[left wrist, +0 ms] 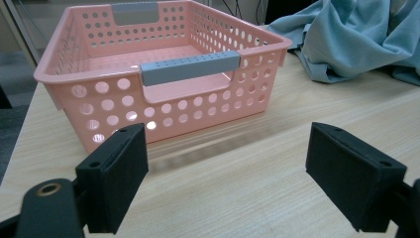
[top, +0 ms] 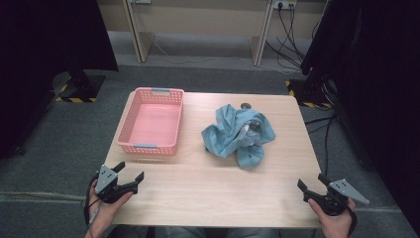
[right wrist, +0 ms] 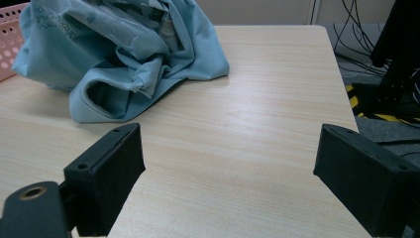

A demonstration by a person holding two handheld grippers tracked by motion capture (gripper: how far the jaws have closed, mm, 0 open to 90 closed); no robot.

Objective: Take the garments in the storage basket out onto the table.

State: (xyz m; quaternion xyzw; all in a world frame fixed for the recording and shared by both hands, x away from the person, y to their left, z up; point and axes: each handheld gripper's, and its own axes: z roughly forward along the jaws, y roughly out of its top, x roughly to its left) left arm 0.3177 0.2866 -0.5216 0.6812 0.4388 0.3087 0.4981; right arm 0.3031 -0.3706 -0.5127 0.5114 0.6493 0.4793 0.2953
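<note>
Both of your grippers sit at the near edge of the pale wood-grain table [top: 198,188], the left gripper [top: 130,174] by the left corner and the right gripper [top: 311,184] by the right, each with its jaws spread wide and nothing between them.

The crumpled light-blue cotton garment [top: 238,135] lies in a heap right of centre, well apart from both grippers, with the pink perforated plastic basket [top: 128,130] with grey handle grips just beside it on the left, empty.

The likely work is getting that garment into the basket — and the heap is where trouble starts. It is bunched and folded over itself, so a pinch on a loose outer fold would probably lift one layer only, leaving the rest to drag across the table and perhaps shove the light basket aside.

A trailing sleeve could also hang over the basket's rim rather than drop inside. From the right gripper view, an open cuff [right wrist: 101,96] faces you — a jaw pushed into it might snag. Something pale shows in the folds near the top; I cannot tell what it is.
</note>
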